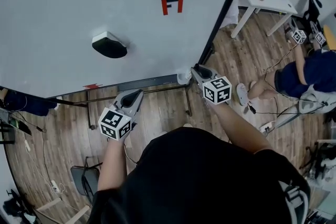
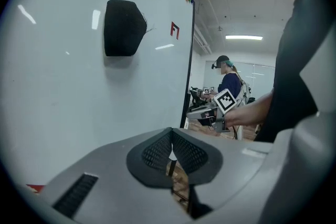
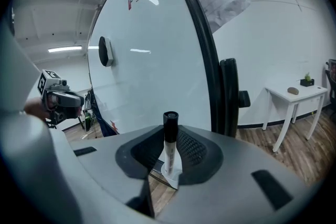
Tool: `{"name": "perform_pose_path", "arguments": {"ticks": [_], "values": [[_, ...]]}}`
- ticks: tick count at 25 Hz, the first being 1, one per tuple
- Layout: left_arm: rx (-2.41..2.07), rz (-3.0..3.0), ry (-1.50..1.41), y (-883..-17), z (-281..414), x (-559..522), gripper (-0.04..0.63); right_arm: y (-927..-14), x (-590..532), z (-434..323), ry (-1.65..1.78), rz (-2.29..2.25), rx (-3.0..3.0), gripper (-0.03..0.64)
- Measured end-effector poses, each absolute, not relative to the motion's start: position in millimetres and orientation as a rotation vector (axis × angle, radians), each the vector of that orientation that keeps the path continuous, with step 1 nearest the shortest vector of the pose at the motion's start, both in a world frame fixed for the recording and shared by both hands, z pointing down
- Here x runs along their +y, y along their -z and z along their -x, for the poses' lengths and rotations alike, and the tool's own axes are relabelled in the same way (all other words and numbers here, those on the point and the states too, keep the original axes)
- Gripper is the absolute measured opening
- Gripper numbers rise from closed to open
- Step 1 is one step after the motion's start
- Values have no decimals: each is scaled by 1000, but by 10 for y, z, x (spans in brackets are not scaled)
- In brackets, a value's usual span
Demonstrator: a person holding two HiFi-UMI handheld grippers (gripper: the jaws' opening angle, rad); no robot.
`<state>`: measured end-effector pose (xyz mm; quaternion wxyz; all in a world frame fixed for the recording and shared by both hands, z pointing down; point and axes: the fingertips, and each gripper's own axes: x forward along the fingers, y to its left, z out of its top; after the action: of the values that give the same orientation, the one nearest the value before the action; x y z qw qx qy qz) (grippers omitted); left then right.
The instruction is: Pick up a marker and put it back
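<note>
A marker [image 3: 169, 131] with a black cap and white body stands upright between the pads of my right gripper [image 3: 170, 152], which is shut on it. Its lower end sits at a small white cup [image 3: 174, 174]. In the head view that gripper [image 1: 197, 70] points at the white cup [image 1: 183, 77] on the whiteboard's ledge [image 1: 147, 83], at the board's lower right corner. My left gripper [image 1: 137, 94] hovers lower left of it, just below the ledge. Its pads [image 2: 157, 153] meet with nothing between them. A black eraser [image 1: 108, 45] clings to the whiteboard [image 1: 68, 2].
A red F-shaped mark [image 1: 172, 6] is on the board. Its black frame edge [image 1: 226, 8] runs up to the right. Behind stands a white side table [image 1: 265, 0]. Another person [image 1: 296, 76] sits on the wooden floor at right. A chair [image 1: 84, 178] stands lower left.
</note>
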<state>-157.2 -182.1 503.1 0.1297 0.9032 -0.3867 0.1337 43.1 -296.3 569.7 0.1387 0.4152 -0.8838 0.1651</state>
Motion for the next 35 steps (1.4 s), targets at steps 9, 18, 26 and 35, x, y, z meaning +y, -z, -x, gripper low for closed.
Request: {"name": "perform_pose_path", "arguments": {"ticks": [9, 18, 26, 35], "values": [[-1147, -2591, -402, -5083, 1606, -1903, 11, -6121, -3214, -272, -495, -1152, -2536, 67], [-1157, -2576, -411, -5097, 1607, -1918, 11, -6523, -3263, -195, -499, -1112, -2506, 67], [-1161, -2557, -428, -5158, 1632, -1874, 11, -6743, -3284, -168, -487, -1084, -2478, 67], [-1161, -2555, -429, -5170, 1639, -1836, 11, -6845, -3258, -149, -471, -1064, -2460, 71]]}}
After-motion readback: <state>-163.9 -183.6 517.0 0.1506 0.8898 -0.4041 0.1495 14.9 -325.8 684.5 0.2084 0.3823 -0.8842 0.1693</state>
